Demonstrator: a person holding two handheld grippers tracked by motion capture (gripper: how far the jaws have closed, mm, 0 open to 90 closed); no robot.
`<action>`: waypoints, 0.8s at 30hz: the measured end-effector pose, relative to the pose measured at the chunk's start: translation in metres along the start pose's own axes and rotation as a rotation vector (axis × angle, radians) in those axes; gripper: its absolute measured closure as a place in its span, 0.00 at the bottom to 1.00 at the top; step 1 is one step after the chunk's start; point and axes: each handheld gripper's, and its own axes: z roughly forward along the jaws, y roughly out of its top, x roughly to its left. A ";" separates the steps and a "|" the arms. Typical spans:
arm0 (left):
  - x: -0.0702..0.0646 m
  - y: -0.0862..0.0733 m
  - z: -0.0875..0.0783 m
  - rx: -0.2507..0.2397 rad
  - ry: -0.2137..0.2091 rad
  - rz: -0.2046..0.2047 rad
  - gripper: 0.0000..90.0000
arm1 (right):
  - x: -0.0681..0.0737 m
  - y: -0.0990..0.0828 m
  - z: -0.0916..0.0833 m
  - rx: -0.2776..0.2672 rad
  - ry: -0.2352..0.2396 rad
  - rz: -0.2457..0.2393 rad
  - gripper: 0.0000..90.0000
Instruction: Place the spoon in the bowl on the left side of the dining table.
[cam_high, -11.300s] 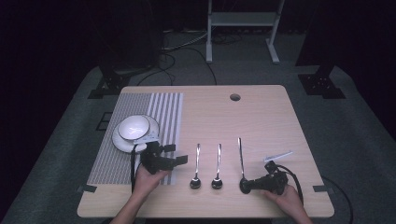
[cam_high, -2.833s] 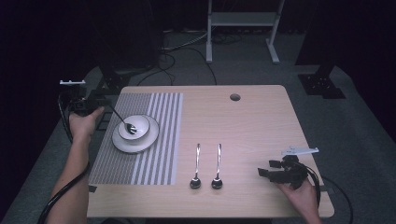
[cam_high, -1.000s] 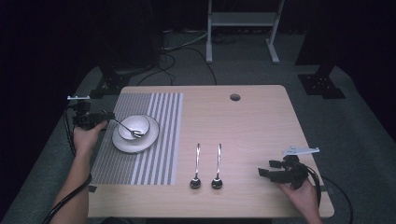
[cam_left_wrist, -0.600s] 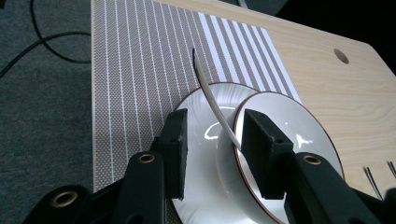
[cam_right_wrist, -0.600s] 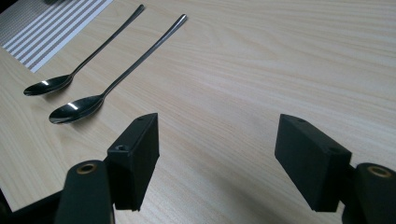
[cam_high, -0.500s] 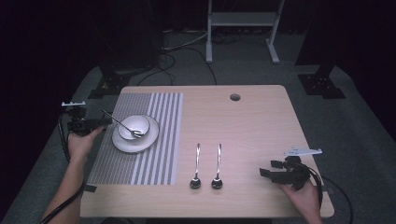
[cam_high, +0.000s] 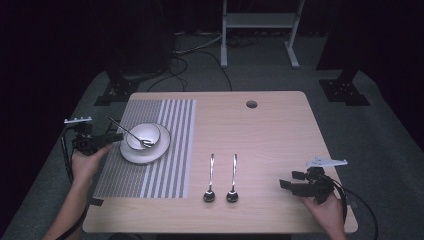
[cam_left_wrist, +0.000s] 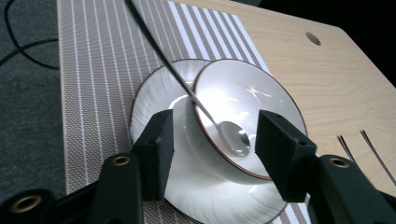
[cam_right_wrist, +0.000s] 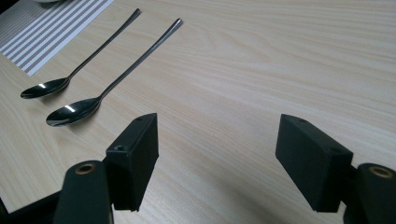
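A white bowl (cam_high: 141, 135) sits on a white plate (cam_high: 150, 154) on the striped placemat (cam_high: 165, 170). A long metal spoon (cam_high: 131, 133) rests in the bowl, its handle leaning out over the rim to the far left. My left gripper (cam_high: 114, 137) hovers just left of the plate, aimed at it. Its jaws have just been opening and stand open, with nothing pressed between them (cam_left_wrist: 215, 135); the spoon (cam_left_wrist: 231, 135) lies beyond them in the bowl (cam_left_wrist: 252, 100). My right gripper (cam_high: 289, 181) stays open low over bare wood (cam_right_wrist: 217, 140) at the front right.
Two more spoons (cam_high: 210, 179) (cam_high: 232, 179) lie side by side on the wooden table (cam_high: 280, 130), bowls toward me, between placemat and right gripper; they show at the upper left of the right gripper view (cam_right_wrist: 74, 79) (cam_right_wrist: 112, 88). A round hole (cam_high: 251, 104) marks the table's far side.
The left gripper has let go of the spoon's handle, opened wider and drawn back toward me along the plate's left side. The spoon stays in the bowl. The right gripper has not moved.
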 end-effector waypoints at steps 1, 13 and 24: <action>-0.002 0.000 0.000 0.005 0.005 0.008 0.50 | 0.000 0.000 0.000 0.000 -0.001 0.000 0.32; -0.034 -0.003 0.001 0.017 -0.038 0.107 0.38 | -0.002 0.000 -0.001 -0.005 -0.008 0.006 0.31; -0.066 -0.004 0.011 0.054 -0.058 0.206 0.29 | -0.003 0.000 -0.002 -0.003 -0.021 0.010 0.29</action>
